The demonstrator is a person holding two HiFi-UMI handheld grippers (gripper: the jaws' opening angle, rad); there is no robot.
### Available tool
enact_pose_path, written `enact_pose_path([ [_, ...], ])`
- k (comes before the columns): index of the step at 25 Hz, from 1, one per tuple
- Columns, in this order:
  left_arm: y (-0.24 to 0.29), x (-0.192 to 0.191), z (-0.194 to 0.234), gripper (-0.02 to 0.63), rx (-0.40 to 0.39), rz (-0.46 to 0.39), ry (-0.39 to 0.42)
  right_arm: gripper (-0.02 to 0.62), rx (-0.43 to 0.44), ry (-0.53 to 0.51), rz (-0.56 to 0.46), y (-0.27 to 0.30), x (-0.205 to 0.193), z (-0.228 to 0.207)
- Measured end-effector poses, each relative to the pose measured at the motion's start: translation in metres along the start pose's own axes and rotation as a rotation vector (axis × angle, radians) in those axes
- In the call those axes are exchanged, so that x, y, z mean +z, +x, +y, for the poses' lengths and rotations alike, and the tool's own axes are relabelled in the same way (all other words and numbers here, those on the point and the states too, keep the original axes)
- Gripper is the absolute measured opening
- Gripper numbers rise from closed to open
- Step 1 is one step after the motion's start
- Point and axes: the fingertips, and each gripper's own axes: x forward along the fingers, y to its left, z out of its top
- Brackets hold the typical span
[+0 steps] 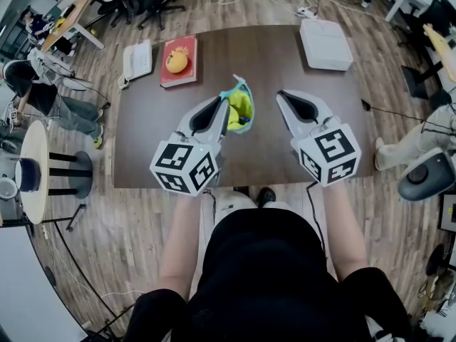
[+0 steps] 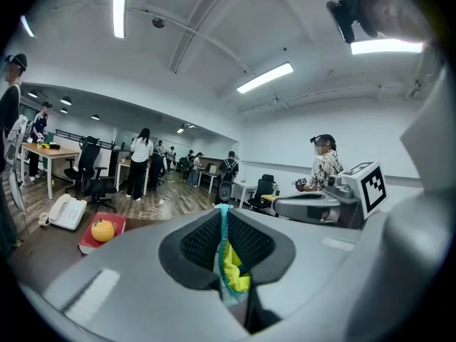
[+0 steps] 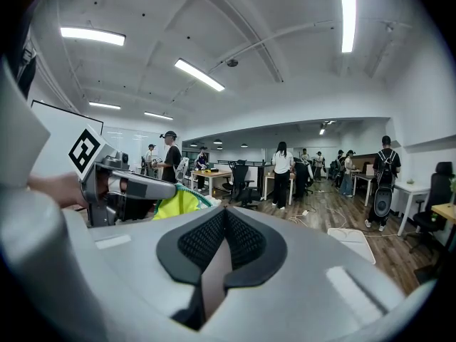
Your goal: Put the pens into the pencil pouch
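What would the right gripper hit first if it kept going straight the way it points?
Probably nothing close: the right gripper points over the bare table, between the pouch and the white box. Tilted slightly downward, it may touch the table first; depth is unclear.

table [image 1: 263,63], far edge left to right: telephone [image 1: 137,60], book [image 1: 187,75] with orange [image 1: 177,61] on it, box [image 1: 325,43] at the corner; over its middle, pencil pouch [image 1: 240,107] held in the left gripper [image 1: 221,100], right gripper [image 1: 282,95] just right of it.

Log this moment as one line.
left tool: shut on pouch edge | right tool: shut, empty | table: book, orange, phone
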Motion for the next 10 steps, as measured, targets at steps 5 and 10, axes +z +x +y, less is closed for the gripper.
enact_pose_path([
  [5, -0.0051, 0.0000, -0.0022, 0.025, 0.001, 0.002, -0.002, 0.008, 0.002, 0.002, 0.003, -0.0053, -0.0021, 0.0045],
  [10, -0.0075, -0.0018, -0.0024, 0.025, 0.009, 0.005, -0.003, 0.008, 0.007, -0.005, 0.008, -0.0078, -0.0050, 0.0074],
])
